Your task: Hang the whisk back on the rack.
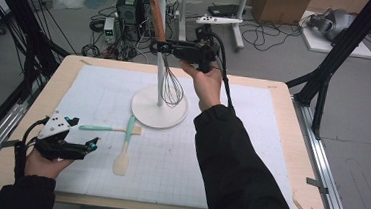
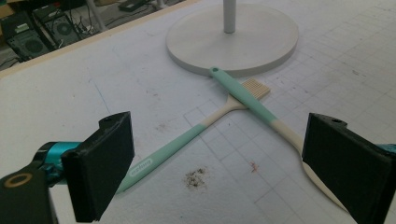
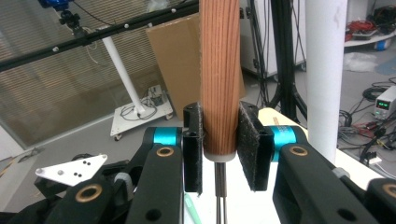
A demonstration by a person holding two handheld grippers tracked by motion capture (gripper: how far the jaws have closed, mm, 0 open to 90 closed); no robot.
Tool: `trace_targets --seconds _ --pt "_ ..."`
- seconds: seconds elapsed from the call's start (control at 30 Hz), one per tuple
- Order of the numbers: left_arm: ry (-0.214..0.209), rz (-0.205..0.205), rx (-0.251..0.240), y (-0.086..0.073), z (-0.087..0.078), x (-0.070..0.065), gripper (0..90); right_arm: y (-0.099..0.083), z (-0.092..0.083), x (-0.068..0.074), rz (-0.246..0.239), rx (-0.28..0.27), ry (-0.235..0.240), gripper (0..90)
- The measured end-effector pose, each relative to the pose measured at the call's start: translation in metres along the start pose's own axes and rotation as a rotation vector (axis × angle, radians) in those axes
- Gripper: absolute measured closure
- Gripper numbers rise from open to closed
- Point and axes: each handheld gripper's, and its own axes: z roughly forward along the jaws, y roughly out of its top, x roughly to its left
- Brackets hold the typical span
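Nearest the high view, the left hand-held gripper (image 1: 78,138) rests at the bench (image 1: 289,158) edge, beside a crossed mint brush (image 1: 102,128) and spatula (image 1: 124,150). Farther off, the right hand-held gripper (image 1: 160,46) pinches the whisk (image 1: 163,57) by its wooden handle, upright against the pole of the white rack (image 1: 158,113).

Left gripper view: jaws spread wide, nothing between them.

Right gripper view: both pads press the handle near its lower end. To hang it well, I judge the whisk should stay vertical, rise beside the pole, and be let go only once a hook carries it.
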Motion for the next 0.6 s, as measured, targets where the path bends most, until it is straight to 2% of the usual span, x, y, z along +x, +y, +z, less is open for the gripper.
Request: trace_targets --seconds 0.13,0.3,0.47,0.6 --pt "0.002 0.002 0.002 0.000 -0.001 0.000 9.6 0.000 0.000 0.000 -0.005 0.003 -0.014 72.1" --pt "0.002 0.003 0.002 0.000 -0.001 0.000 9.6 0.001 -0.005 0.003 -0.033 0.026 -0.065 67.3" --pt "0.001 0.002 0.006 0.000 0.000 -0.001 9.6 -0.002 -0.015 0.002 -0.048 0.048 -0.110 62.7" --pt "0.002 0.004 0.005 0.000 0.000 -0.001 9.6 -0.006 -0.023 0.003 -0.053 0.060 -0.123 61.4"
